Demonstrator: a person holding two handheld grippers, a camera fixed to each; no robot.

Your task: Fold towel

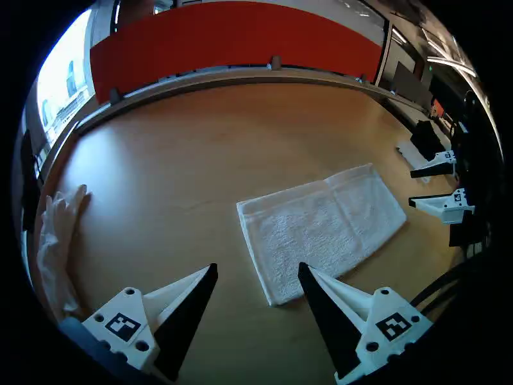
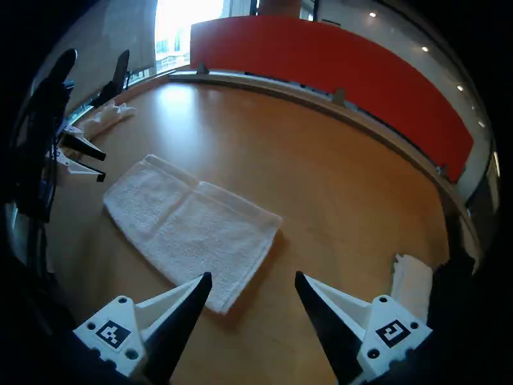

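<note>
A white towel (image 1: 320, 224) lies folded flat into a long rectangle on the wooden table (image 1: 192, 147). In the left gripper view my left gripper (image 1: 258, 282) is open just above the table, its right fingertip at the towel's near corner. Across the towel, the right gripper (image 1: 410, 187) also stands open, by the towel's far end. In the right gripper view the towel (image 2: 192, 228) lies ahead and left of my open right gripper (image 2: 252, 285), whose left fingertip reaches the towel's near edge. The left gripper (image 2: 102, 168) shows open past the towel's other end.
Another white cloth (image 1: 58, 244) lies crumpled at the table's left edge, and the right gripper view shows that cloth (image 2: 109, 115) at far left. A folded white cloth (image 2: 413, 285) sits at the right edge. An orange partition (image 1: 237, 42) runs behind the table.
</note>
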